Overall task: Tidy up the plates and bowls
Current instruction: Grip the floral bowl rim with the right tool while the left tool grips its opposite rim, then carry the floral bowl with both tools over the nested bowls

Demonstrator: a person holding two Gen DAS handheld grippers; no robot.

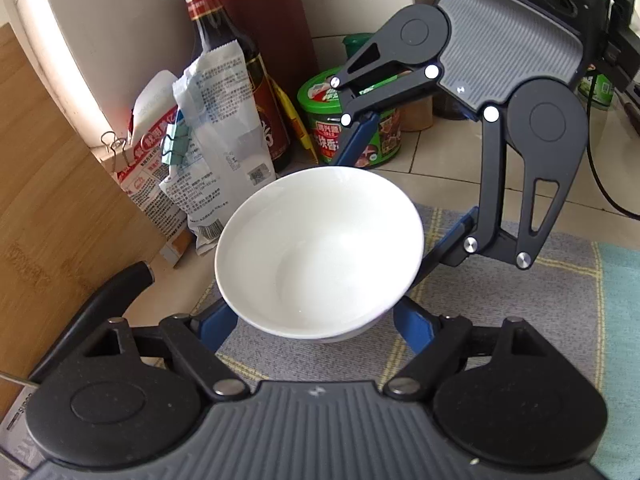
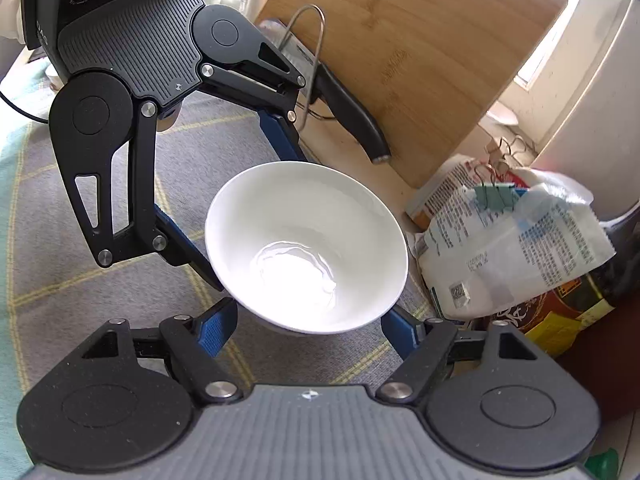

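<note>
Left hand-held gripper [image 1: 316, 330] straddles the white bowl [image 1: 320, 252] with fingers wide; right hand-held gripper [image 2: 308, 330] does likewise, crosswise; bowl sits on the grey mat [image 1: 520, 300] on the desk; next, probably 1 closes and lifts.

Green tub [image 1: 352, 120] label: Chinese characters "块香"; bags' print unreadable

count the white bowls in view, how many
1 for certain: the white bowl sits on the grey checked mat, between the open left gripper and right gripper. A second rim seems to peek out beneath it, so another may be nested under it.
</note>
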